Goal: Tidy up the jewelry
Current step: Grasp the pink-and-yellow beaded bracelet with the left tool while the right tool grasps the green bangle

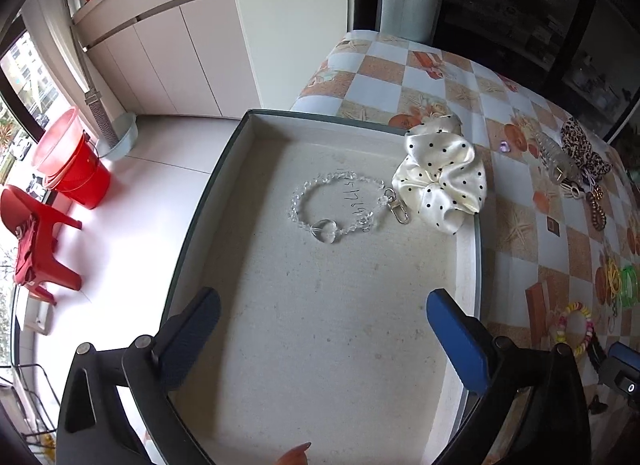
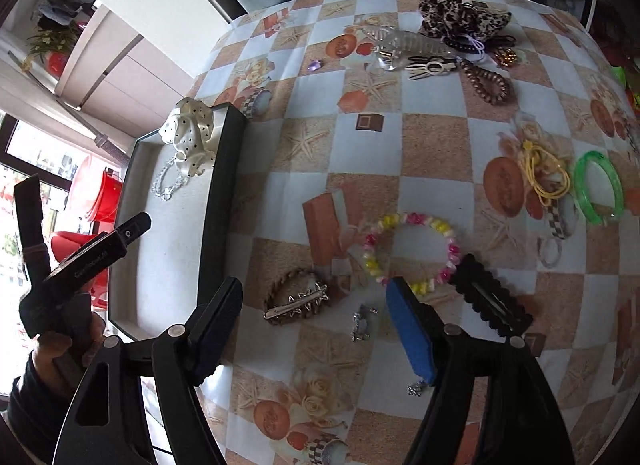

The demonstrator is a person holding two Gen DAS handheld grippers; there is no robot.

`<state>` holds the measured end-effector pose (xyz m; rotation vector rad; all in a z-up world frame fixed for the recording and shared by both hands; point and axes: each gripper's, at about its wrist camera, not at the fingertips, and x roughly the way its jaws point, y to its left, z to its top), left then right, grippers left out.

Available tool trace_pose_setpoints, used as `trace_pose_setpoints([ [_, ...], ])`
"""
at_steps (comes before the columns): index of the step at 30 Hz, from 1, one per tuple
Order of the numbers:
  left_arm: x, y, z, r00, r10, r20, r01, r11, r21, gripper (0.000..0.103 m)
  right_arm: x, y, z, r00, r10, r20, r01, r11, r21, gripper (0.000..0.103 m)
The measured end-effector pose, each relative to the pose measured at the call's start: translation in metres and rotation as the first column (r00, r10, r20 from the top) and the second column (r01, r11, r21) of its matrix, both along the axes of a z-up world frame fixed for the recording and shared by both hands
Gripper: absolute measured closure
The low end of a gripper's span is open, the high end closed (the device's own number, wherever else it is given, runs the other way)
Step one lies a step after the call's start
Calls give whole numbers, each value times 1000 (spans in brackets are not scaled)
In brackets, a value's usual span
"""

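Note:
A shallow box [image 1: 240, 133] with a pale floor holds a clear bead bracelet [image 1: 340, 205] with a heart charm. A white polka-dot scrunchie [image 1: 440, 177] drapes over its right rim. My left gripper [image 1: 324, 305] hangs open above the box floor, nothing between its fingers. In the right wrist view my right gripper [image 2: 314, 291] stands open over the table. A brown braided bracelet with a spiked clip [image 2: 298, 301] lies between its fingertips, untouched. A pastel bead bracelet [image 2: 412, 249] and a black scalloped clip [image 2: 492, 297] lie just beyond the blue finger [image 2: 412, 329].
Further back on the checked tablecloth [image 2: 360, 193] lie a leopard scrunchie [image 2: 456, 13], a clear claw clip [image 2: 404, 45], a brown coil tie [image 2: 488, 85], yellow ties [image 2: 548, 173] and a green bangle [image 2: 600, 189]. Red bucket [image 1: 76, 161] and chair [image 1: 36, 241] stand on the floor left.

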<state>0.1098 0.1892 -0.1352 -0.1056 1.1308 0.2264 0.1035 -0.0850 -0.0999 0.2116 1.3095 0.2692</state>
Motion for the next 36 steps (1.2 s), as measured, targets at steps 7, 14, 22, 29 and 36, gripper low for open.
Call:
trace_pose_setpoints([
  [7,-3,-35,3,997,-71,14,70,994,81,0,-15,-32,-1,998,-67,-11,67,998,-12,21],
  [14,-8,-76,1,987,-160,-15,160,987,12,0,-33,-73,-1,989,-151,-5,151,988,-11,9],
  [22,-15,-138,2,960,-276,-44,276,961,-3,0,-49,-113,-5,975,-221,10,222,975,-22,9],
  [29,-19,-167,-7,935,-347,-71,347,938,-21,0,-54,-138,-17,969,-245,-44,242,969,-58,9],
  [36,-1,-191,-22,923,-372,-95,368,928,-58,0,-49,-172,-22,955,-288,-64,281,955,-95,9],
])
